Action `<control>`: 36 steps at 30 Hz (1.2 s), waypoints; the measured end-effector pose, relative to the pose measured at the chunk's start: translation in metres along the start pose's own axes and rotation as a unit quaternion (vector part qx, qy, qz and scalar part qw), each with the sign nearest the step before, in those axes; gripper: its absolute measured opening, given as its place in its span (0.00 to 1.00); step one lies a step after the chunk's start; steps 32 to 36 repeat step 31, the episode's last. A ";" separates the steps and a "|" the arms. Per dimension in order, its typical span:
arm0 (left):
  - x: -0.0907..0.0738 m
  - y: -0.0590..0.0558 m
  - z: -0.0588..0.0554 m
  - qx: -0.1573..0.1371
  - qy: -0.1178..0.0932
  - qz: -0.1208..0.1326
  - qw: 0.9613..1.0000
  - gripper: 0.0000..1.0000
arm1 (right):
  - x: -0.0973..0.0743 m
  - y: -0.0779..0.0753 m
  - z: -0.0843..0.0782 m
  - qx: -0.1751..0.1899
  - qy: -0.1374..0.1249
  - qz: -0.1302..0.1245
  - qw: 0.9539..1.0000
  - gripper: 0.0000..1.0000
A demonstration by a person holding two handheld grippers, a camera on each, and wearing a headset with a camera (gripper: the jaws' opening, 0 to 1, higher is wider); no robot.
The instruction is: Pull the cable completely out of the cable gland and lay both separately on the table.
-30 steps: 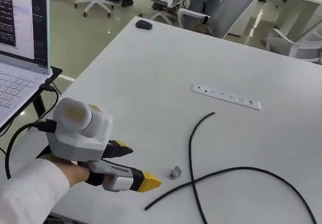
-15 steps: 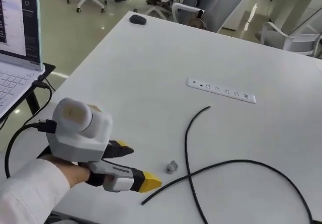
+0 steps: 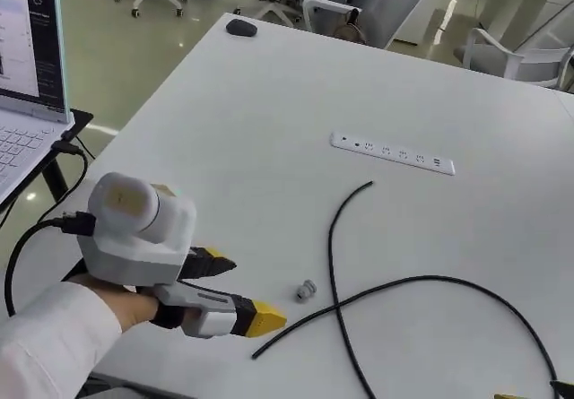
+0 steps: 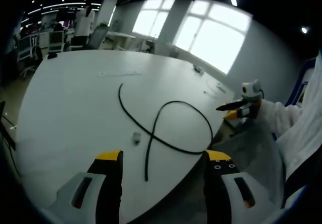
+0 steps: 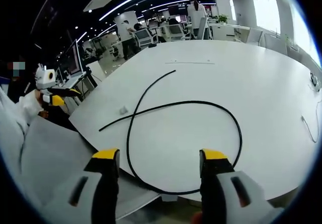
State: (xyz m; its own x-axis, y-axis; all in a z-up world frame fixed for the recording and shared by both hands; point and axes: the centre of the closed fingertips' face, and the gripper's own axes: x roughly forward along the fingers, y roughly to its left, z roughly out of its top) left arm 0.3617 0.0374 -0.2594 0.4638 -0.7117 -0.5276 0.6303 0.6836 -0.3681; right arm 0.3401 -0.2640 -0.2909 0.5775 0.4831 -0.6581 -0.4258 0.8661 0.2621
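Head view is showing the cable (image 3: 329, 238) and gland (image 3: 306, 290) lying apart on the desk (image 3: 269, 103), lower middle of the frame. Left tool (image 3: 251, 291) and right tool (image 5: 160, 156) are gaping wide, empty. The job is looking done.

Table (image 3: 269, 103) smooth matt white; cable (image 3: 330, 238) matt black rubbery; gland (image 3: 306, 290) grey plastic.

white power strip (image 3: 392, 154), mouse (image 3: 240, 28) (far corner), laptop (image 3: 27, 58)
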 end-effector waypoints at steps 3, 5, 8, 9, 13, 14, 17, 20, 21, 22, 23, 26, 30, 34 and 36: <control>0.001 0.000 -0.001 -0.003 0.001 0.000 1.000 0.65 | 0.001 0.000 0.001 0.001 -0.001 0.001 1.000 0.67; 0.001 0.000 -0.002 -0.005 0.002 0.000 1.000 0.65 | 0.001 0.000 0.001 0.001 -0.001 0.002 1.000 0.67; 0.001 0.000 -0.003 -0.005 0.004 0.000 1.000 0.65 | 0.002 -0.001 0.002 0.001 -0.002 0.002 1.000 0.67; 0.001 0.000 -0.004 -0.006 0.005 0.000 1.000 0.65 | 0.002 -0.001 0.002 0.001 -0.003 0.002 1.000 0.67; 0.001 0.000 -0.004 -0.006 0.006 0.000 1.000 0.65 | 0.003 -0.002 0.003 0.002 -0.005 0.002 1.000 0.67; 0.001 0.000 -0.004 -0.006 0.005 0.000 1.000 0.65 | 0.003 -0.001 0.003 0.002 -0.005 0.002 1.000 0.67; 0.001 0.000 -0.004 -0.008 0.005 -0.002 1.000 0.65 | 0.002 -0.002 0.002 0.003 -0.005 0.001 1.000 0.66; 0.002 -0.001 -0.004 -0.006 0.006 -0.003 1.000 0.65 | 0.001 -0.003 0.001 0.005 -0.006 0.000 1.000 0.66; 0.003 -0.001 -0.004 -0.008 0.007 -0.003 1.000 0.65 | 0.001 -0.004 0.000 0.005 -0.006 -0.001 1.000 0.66; 0.003 -0.001 -0.004 -0.007 0.008 -0.004 1.000 0.65 | 0.001 -0.004 0.000 0.005 -0.006 -0.002 1.000 0.66; 0.004 -0.002 -0.005 -0.005 0.012 -0.005 1.000 0.65 | 0.001 -0.005 0.000 0.007 -0.008 -0.002 1.000 0.66; 0.005 -0.004 -0.005 -0.003 0.012 -0.007 1.000 0.65 | 0.001 -0.004 0.000 0.008 -0.009 0.000 1.000 0.66; 0.006 -0.006 -0.005 -0.001 0.015 -0.008 1.000 0.65 | 0.002 -0.003 -0.002 0.009 -0.010 0.001 1.000 0.66; 0.007 -0.006 -0.006 -0.001 0.016 -0.009 1.000 0.65 | 0.002 -0.002 -0.002 0.009 -0.010 0.002 1.000 0.66; 0.007 -0.006 -0.006 -0.001 0.016 -0.009 1.000 0.65 | 0.002 -0.002 -0.002 0.009 -0.010 0.002 1.000 0.66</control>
